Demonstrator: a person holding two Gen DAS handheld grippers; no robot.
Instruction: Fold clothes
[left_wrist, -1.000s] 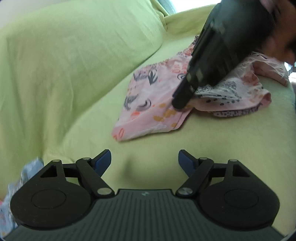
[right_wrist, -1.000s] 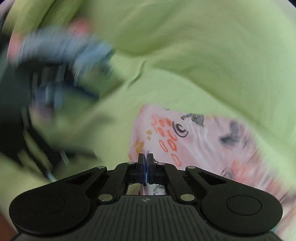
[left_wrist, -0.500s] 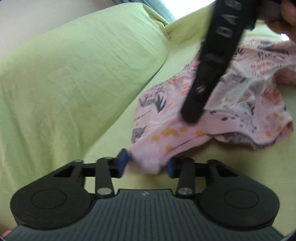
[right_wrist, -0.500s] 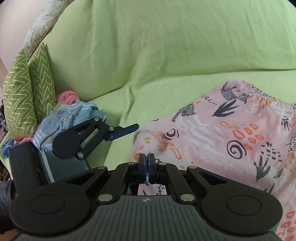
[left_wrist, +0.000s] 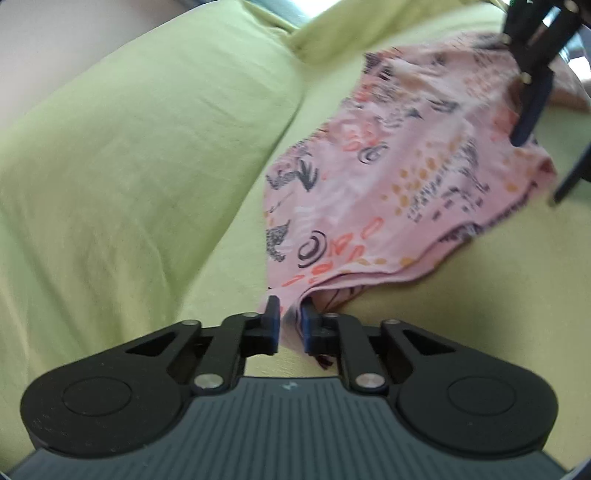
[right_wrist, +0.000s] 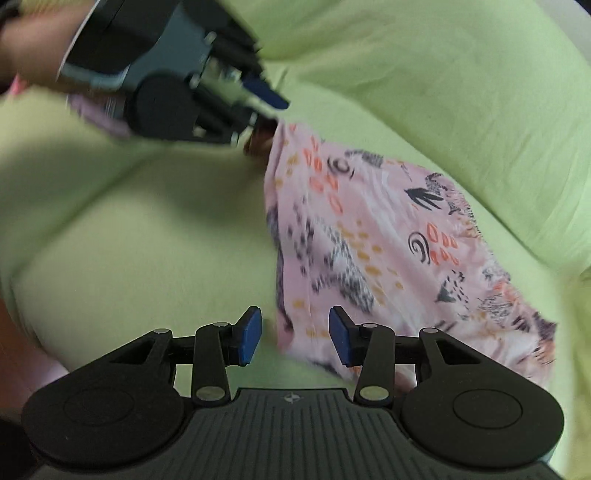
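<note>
The left tongs have just been closing and now pinch the near corner of the pink patterned garment, a bunch of its cloth caught between the two blue pads, which press on it from either side; in the right wrist view the same left tongs sit at the far end of the garment, gripping the corner there, with part of the person's hand behind them at the upper left edge. The right tongs have just been opening and stand apart, their blue pads clear of the cloth, though the garment's near edge lies in the gap between them without being pressed; from the left wrist view the right tongs show at the upper right, one dark finger over the far end of the garment and the other off its edge. The garment lies spread and roughly flat on the seat of a sofa covered in a light green cloth, its layered lower edges showing near the left tongs, its print of dark animals, leaves, spirals and orange marks facing up. The green backrest rises just behind the garment. Both views are somewhat blurred
</note>
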